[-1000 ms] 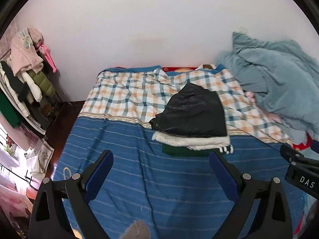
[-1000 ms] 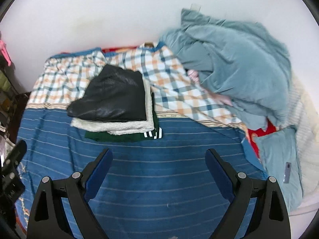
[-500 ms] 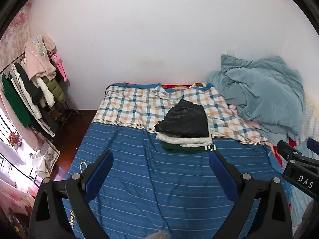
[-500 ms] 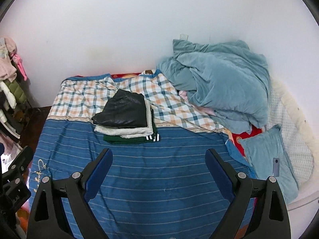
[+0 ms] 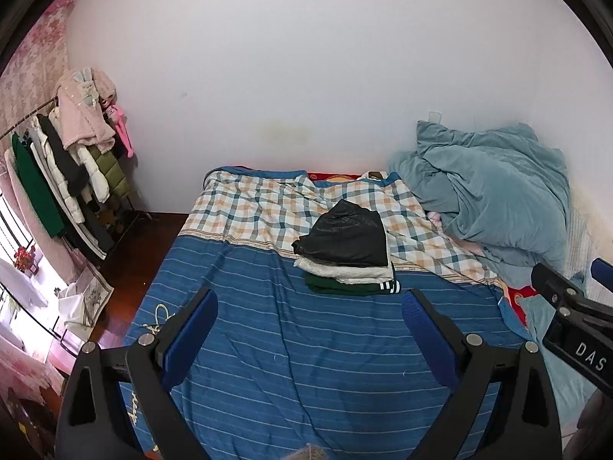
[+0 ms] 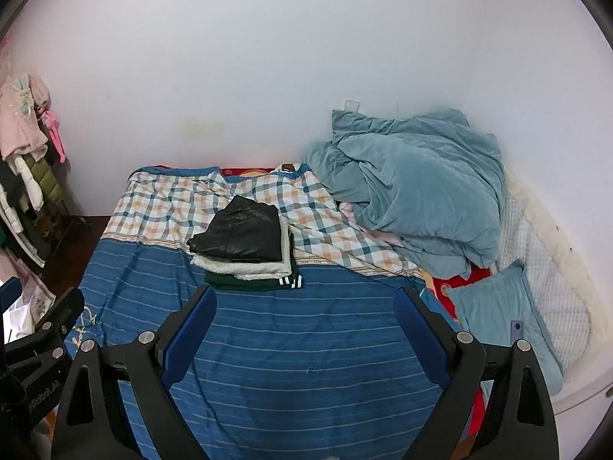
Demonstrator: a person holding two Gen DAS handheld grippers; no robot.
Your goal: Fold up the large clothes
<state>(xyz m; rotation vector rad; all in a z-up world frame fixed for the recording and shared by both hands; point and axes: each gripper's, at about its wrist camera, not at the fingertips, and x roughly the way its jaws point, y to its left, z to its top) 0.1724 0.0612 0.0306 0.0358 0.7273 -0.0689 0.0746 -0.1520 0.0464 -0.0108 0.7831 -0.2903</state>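
Looking done with this stack (image 5: pixel 346 255) near the bed (image 5: pixel 306 345) middle, both hand-held grippers (image 5: pixel 310 329) (image 6: pixel 304 326) are held apart and empty, so another garment probably gets fetched next.

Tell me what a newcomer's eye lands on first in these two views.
First, the neat stack of folded clothes in the middle of the bed: a black leather piece on top, a white fleecy one under it, a dark green one at the bottom. Next, the rumpled teal duvet heaped against the wall at the bed's right. Both the left gripper and right gripper hang open and empty.
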